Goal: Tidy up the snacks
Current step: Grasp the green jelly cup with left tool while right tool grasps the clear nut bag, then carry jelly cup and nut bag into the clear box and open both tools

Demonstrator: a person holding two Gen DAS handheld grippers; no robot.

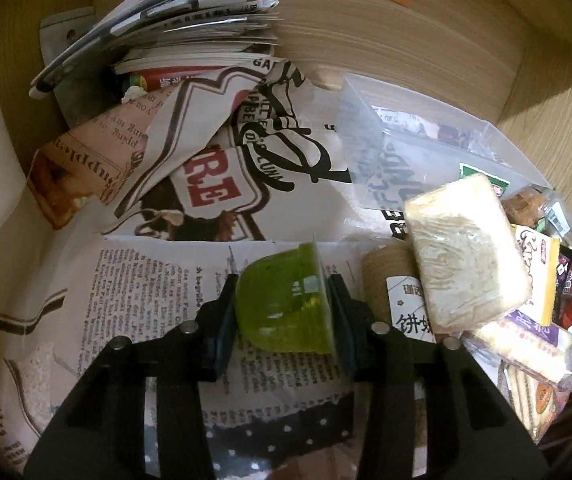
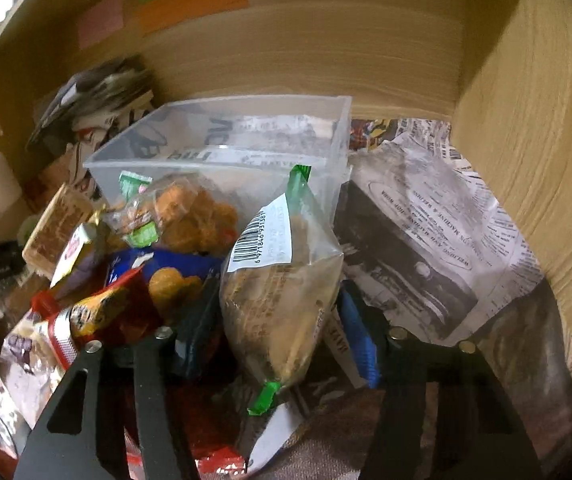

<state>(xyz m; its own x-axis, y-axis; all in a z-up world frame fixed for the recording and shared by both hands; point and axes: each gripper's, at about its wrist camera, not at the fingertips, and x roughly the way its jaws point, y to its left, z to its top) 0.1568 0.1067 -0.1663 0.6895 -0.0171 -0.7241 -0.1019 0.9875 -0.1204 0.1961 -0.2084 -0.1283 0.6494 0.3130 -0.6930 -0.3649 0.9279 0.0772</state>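
Observation:
My left gripper (image 1: 283,312) is shut on a green jelly cup (image 1: 283,300) and holds it over the newspaper-lined surface (image 1: 157,280). My right gripper (image 2: 277,312) is shut on a clear snack packet with green ends and a barcode label (image 2: 281,280), held upright. A clear plastic box (image 2: 225,148) stands just behind that packet; it also shows in the left wrist view (image 1: 418,148). A heap of snack packets (image 2: 97,280) lies left of the right gripper. In the left wrist view a pale wafer pack (image 1: 462,248) tops that heap at the right.
A stack of papers and magazines (image 1: 173,28) lies at the back left. Crumpled printed paper (image 1: 205,140) lies in the middle. A brown cylinder with a label (image 1: 394,280) stands beside the jelly cup. Wooden walls (image 2: 526,140) close in the back and right.

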